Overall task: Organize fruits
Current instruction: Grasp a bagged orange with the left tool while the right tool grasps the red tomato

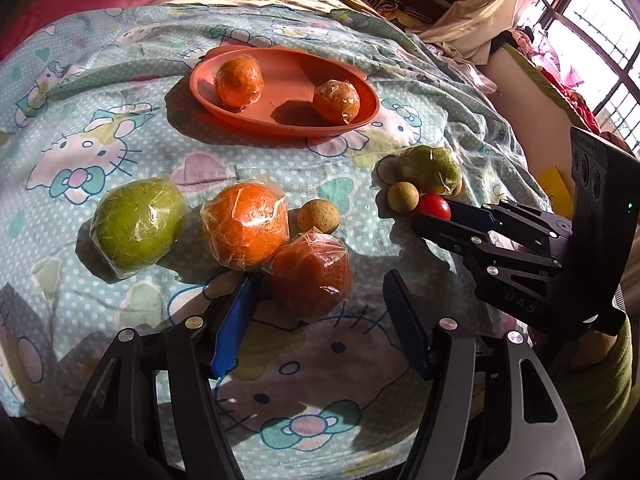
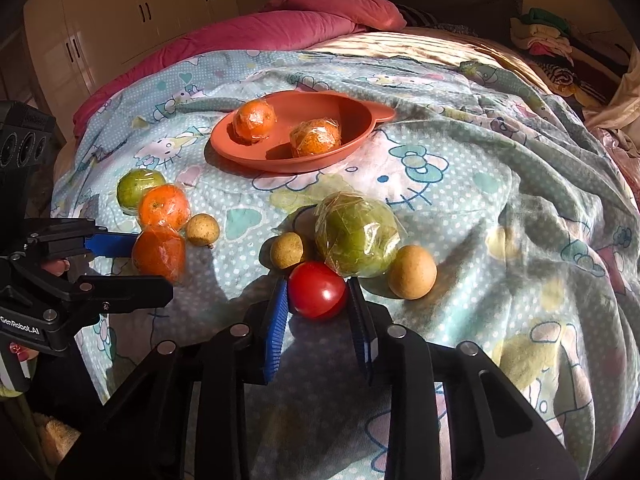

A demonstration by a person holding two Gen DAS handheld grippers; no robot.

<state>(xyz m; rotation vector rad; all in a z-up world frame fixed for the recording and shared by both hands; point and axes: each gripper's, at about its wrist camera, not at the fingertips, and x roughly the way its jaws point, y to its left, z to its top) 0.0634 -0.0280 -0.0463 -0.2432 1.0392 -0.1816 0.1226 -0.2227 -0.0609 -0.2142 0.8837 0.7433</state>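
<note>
An orange plate (image 1: 288,124) (image 2: 280,162) on the bed holds two wrapped oranges (image 1: 239,81) (image 1: 336,101). My left gripper (image 1: 316,284) is open, its jaws on either side of a wrapped dark orange (image 1: 310,274) (image 2: 159,254). Beside it lie a wrapped orange (image 1: 245,224), a wrapped green fruit (image 1: 138,226) and a small brown fruit (image 1: 318,216). My right gripper (image 2: 318,292) (image 1: 434,214) has its blue pads against both sides of a red tomato (image 2: 317,289) (image 1: 434,206) resting on the bed, next to a wrapped green fruit (image 2: 356,236) and small brown fruits (image 2: 287,250) (image 2: 412,272).
The fruits lie on a Hello Kitty blanket (image 1: 100,152) (image 2: 500,208). A pink duvet (image 2: 280,28) lies at the far end. Piled clothes (image 2: 548,44) sit at the far right. A window (image 1: 600,32) is to the right, cupboards (image 2: 120,12) to the left.
</note>
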